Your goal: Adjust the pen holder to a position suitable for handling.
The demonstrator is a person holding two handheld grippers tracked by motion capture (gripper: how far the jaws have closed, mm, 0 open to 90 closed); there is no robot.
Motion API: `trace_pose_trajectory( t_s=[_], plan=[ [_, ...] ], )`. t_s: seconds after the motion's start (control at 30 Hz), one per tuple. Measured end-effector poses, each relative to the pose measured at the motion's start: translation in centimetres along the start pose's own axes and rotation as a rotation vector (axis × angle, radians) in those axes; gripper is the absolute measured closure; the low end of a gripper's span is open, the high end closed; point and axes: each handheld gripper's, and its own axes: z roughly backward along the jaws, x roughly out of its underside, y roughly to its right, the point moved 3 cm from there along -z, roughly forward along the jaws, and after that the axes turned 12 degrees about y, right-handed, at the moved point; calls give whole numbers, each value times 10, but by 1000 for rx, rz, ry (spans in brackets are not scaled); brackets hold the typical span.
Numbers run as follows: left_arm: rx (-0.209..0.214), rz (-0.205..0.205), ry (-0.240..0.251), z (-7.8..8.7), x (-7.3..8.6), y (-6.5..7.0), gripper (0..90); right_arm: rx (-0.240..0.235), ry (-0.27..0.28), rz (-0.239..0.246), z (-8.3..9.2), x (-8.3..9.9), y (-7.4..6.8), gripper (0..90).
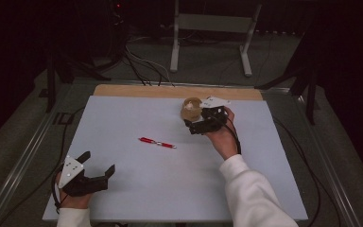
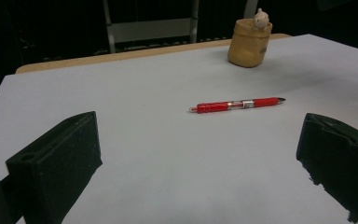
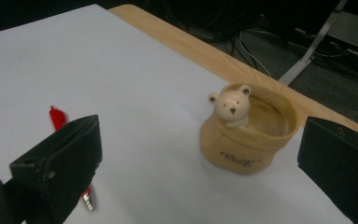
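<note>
The right gripper (image 1: pixel 194 118), jaws wide, is hovering by the bear pot (image 3: pixel 248 135), seemingly lining up a grasp, while the left gripper (image 1: pixel 97 165), equally wide, is waiting near the red pen (image 1: pixel 157 142) on the worktop (image 1: pixel 123 113).

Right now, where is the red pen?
In the high view the red pen lies mid-table on the white sheet, between the tan bear pot and the left gripper.

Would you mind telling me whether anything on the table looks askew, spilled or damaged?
Nothing stands out. The red plastic pen lies flat and whole on the white table sheet, and the tan pouch-shaped pen holder with a small bear figure stands upright near the far edge, between the open jaws of the right tool.
</note>
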Motion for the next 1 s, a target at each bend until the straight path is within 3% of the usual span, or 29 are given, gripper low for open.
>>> trace_pose_trajectory(
  t_s=[0.73, 0.77, 0.93, 0.97, 1.0],
  plan=[
    [7, 24, 16, 1, -1, -1, 3, 14, -54, -5, -57, 2, 5, 0],
    [8, 25, 16, 1, -1, -1, 3, 26, -58, 20, -61, 4, 6, 19],
    [10, 31, 22, 1, -1, -1, 3, 41, -71, 17, -66, 9, 10, 77],
    [11, 30, 19, 1, -1, -1, 3, 42, -86, -3, -71, 16, 13, 181],
    [11, 30, 19, 1, -1, -1, 3, 43, -93, -13, -72, 18, 14, 228]
  ],
)
